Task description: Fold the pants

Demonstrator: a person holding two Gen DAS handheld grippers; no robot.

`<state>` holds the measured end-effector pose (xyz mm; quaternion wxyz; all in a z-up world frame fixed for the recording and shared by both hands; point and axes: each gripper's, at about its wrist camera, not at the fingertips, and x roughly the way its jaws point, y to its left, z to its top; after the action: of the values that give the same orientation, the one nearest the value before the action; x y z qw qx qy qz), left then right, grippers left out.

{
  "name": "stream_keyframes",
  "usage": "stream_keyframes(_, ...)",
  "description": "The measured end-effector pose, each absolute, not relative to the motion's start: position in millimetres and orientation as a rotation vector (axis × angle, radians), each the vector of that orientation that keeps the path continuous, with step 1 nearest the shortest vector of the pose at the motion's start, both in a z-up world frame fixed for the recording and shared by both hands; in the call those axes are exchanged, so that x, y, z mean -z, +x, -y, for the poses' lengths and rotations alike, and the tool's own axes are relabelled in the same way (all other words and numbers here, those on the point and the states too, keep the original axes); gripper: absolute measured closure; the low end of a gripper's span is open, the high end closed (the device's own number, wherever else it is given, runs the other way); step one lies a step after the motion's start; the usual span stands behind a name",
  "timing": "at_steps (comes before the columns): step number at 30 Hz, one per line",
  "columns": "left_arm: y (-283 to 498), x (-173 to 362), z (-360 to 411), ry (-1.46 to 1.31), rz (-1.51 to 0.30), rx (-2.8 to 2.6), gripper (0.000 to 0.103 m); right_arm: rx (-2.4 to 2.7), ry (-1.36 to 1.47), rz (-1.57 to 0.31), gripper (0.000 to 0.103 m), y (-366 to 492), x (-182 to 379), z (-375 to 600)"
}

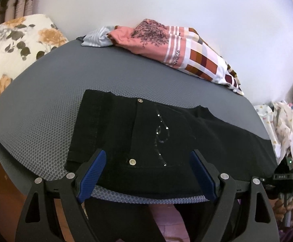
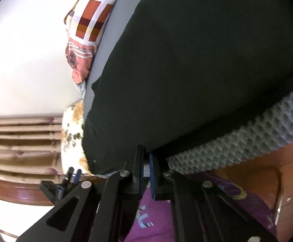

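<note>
Black pants point(image 1: 150, 133) lie flat on a grey honeycomb mat point(image 1: 41, 109); they show two metal studs and a sequin curl. My left gripper point(image 1: 148, 153) hovers over their near edge, open wide, blue pads point(image 1: 92, 173) on either side of the cloth and apart from it. In the right wrist view the pants point(image 2: 186, 70) fill the frame. My right gripper point(image 2: 146, 157) is shut at their near edge by the mat's rim point(image 2: 237, 141), the cloth pinched at the tips, with a sliver of grey mat showing between the fingers.
Folded pink and checked clothes point(image 1: 166, 44) lie along the mat's far edge against a white wall. A floral cushion point(image 1: 15, 40) sits at the left. More patterned cloth point(image 1: 283, 125) hangs at the right. A brown wooden edge point(image 2: 267, 161) runs below the mat.
</note>
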<state>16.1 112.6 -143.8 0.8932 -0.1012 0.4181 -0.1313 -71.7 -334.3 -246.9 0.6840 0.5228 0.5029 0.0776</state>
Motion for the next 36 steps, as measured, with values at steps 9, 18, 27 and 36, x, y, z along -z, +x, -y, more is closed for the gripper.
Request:
stream_keyframes(9,19.4,146.1,-123.1,-0.216,-0.870,0.222,0.018,-0.344,1.007,-1.222,0.085,-55.2,189.9,321.8)
stream_keyframes(18,26.0,153.4,-136.7,-0.188,-0.890,0.152,0.018,-0.415,0.155,-0.950,0.043,81.1,126.1,239.1)
stream_keyframes(27,37.7,166.5,-161.9,-0.227,-0.925,0.069,0.018,-0.483,-0.045,-1.013,0.054,155.5,180.8,198.0)
stream_keyframes(36,42.9,178.5,-169.4,-0.242,-0.960,0.036,0.018,-0.616,-0.074,-1.148,0.084,187.4,209.5,181.7)
